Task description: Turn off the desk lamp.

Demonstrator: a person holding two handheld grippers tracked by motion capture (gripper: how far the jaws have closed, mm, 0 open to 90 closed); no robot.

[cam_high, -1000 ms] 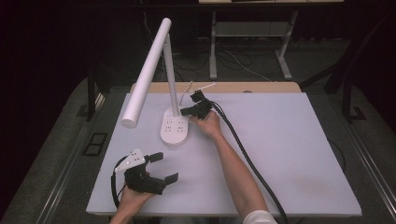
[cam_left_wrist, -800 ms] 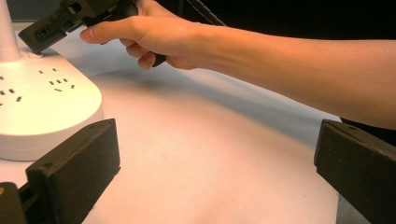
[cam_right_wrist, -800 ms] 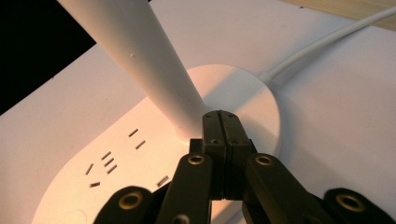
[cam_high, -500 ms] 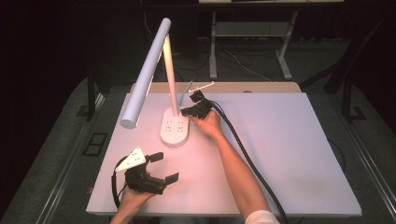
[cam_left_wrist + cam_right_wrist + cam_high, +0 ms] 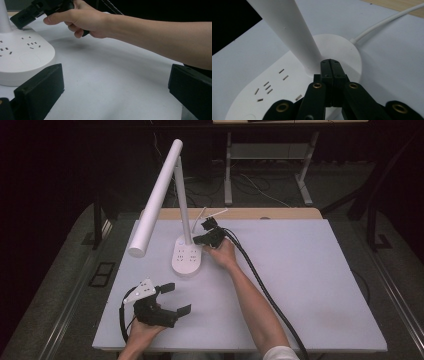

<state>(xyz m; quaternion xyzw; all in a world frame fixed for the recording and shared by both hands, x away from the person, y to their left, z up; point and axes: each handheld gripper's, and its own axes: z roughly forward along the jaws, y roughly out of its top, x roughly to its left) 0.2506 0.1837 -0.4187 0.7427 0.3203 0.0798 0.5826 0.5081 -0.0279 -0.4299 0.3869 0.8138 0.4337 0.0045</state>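
Lamp point(image 5: 181, 215), one, on table point(image 5: 320, 285); two tools: left tool point(image 5: 177, 298) agape, right tool point(image 5: 330, 65) closed at its base.

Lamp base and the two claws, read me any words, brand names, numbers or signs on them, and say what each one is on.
No readable text in these pictures.
Lamp base: socket slots and a faint round outline on the white top, no lettering visible.
Lamp arm: plain white, no marks.
Left claw and right claw: black jaws with brass rivets, no labels legible.
White table: unmarked.
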